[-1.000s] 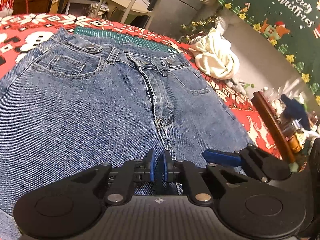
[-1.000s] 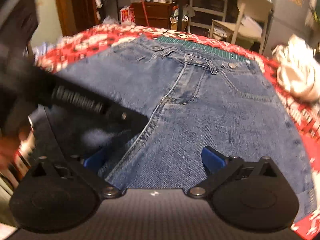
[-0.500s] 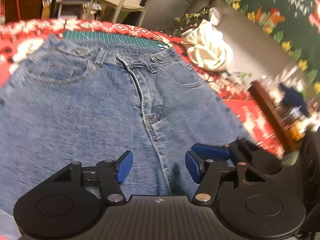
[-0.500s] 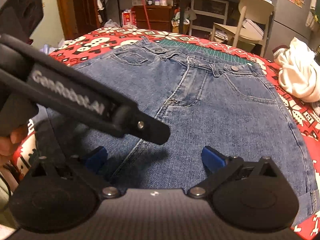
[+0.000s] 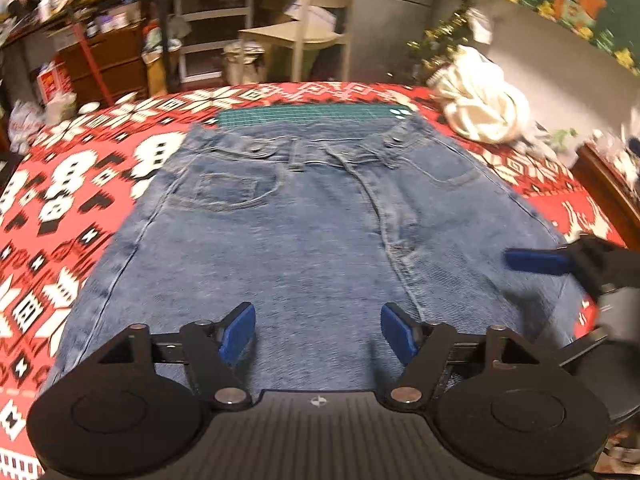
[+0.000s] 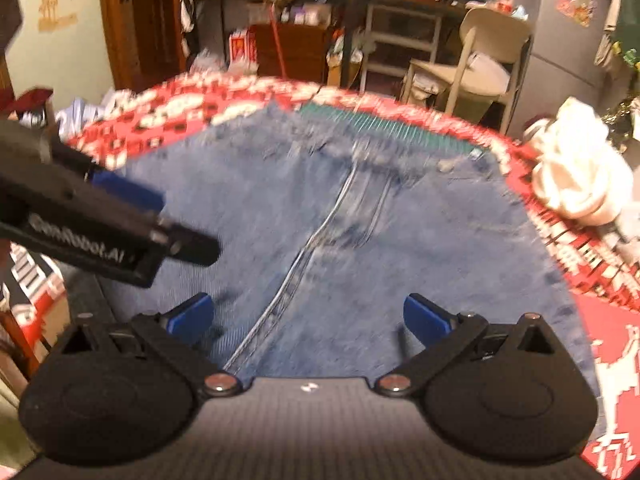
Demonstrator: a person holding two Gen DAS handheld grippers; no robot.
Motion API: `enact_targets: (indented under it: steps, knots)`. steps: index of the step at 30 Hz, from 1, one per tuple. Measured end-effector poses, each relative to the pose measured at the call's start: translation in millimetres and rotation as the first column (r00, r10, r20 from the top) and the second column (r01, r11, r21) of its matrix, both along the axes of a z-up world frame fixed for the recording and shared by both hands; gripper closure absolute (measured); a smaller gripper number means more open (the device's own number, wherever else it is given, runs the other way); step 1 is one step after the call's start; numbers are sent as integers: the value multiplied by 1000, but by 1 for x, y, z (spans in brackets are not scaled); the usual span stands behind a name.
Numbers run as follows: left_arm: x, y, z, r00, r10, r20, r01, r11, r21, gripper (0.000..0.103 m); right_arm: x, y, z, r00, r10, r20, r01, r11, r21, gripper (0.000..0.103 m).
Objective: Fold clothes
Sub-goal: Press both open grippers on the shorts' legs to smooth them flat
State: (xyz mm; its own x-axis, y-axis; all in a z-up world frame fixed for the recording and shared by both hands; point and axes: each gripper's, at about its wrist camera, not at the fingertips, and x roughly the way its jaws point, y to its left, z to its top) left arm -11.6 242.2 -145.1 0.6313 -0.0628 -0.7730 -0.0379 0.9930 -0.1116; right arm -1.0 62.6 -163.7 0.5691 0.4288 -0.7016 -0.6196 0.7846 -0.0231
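Blue jeans (image 5: 300,232) lie flat on the table, front up, with the waistband at the far end. My left gripper (image 5: 319,334) hovers over the crotch area near the lower end of the denim. Its jaws are opening and nothing is between the blue pads. My right gripper (image 6: 308,318) stands open just above the jeans (image 6: 400,240), astride the fly seam, holding nothing. One blue finger of the right gripper (image 5: 532,262) shows at the right edge of the left wrist view. The left gripper's body (image 6: 120,220) crosses the left side of the right wrist view.
A red patterned tablecloth (image 5: 60,200) covers the table. A green cutting mat (image 5: 312,114) peeks out beyond the waistband. A crumpled white garment (image 5: 484,108) lies at the far right. A wooden ledge (image 5: 608,188) runs along the right, a chair (image 5: 312,28) stands behind.
My left gripper was shut on a pinch of denim, has let it go and spread its jaws while lifting. The right gripper stayed open and rose a little.
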Motion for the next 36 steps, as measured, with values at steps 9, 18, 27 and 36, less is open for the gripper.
enact_targets:
  steps: [9,18,27,36]
  knots:
    - [4,-6,-27,999,29,-43,-26,998,48,21,17,-36,-7,984,-174,-29,172,984,-46,1]
    - [11,-22,-37,999,3,-39,2,993,116,0,16,-42,-32,975,-217,-38,216,976,-36,1]
    - [14,-21,-36,998,7,-66,0,995,101,0,16,-39,-33,967,-250,-49,249,968,-35,1]
    - [19,-20,-34,996,25,-83,-17,996,88,0,23,-35,-32,965,-257,-52,255,966,-39,1]
